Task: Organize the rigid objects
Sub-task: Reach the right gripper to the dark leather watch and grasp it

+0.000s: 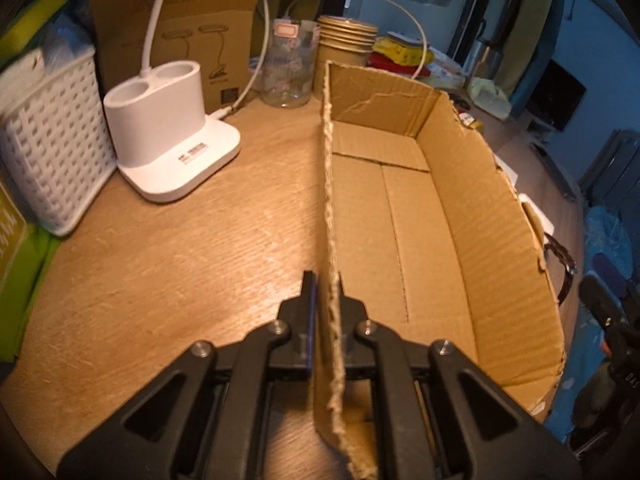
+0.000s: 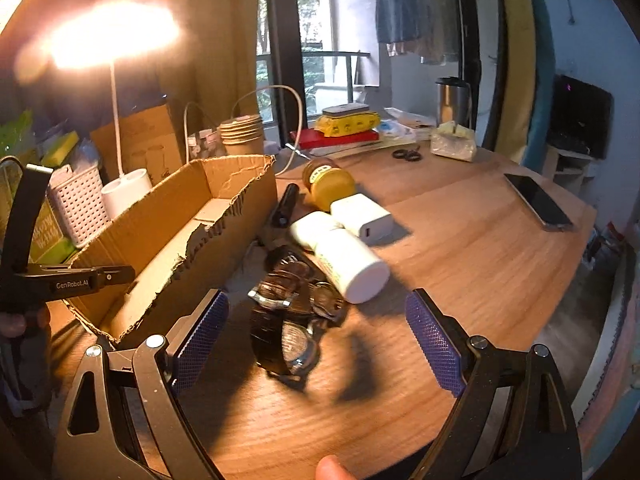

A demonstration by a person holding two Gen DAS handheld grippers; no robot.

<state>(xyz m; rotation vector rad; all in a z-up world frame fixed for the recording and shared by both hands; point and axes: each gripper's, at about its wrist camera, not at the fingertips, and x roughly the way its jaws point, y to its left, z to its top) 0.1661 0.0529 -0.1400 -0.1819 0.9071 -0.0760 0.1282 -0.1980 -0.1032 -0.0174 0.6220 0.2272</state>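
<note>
A shallow torn cardboard box (image 1: 404, 216) lies on the wooden table, with nothing inside it. My left gripper (image 1: 326, 292) is shut on the box's near left wall, one pad on each side of the ragged edge. In the right wrist view the same box (image 2: 168, 236) stands at the left, with the left gripper's body (image 2: 76, 278) against its rim. My right gripper (image 2: 316, 332) is open, its blue pads wide apart above a wristwatch (image 2: 286, 342). Beyond it lie a second watch (image 2: 280, 284), a white bottle (image 2: 344, 258), a white charger (image 2: 362, 220), a yellow-capped jar (image 2: 326, 182) and a black pen-like tube (image 2: 286, 204).
A white desk-lamp base (image 1: 168, 128), a white woven basket (image 1: 52, 144), a glass jar (image 1: 290, 64) and stacked paper cups (image 1: 346, 40) stand left of and behind the box. A phone (image 2: 538, 200), scissors (image 2: 408, 155) and a steel mug (image 2: 452, 100) lie on the table's far right.
</note>
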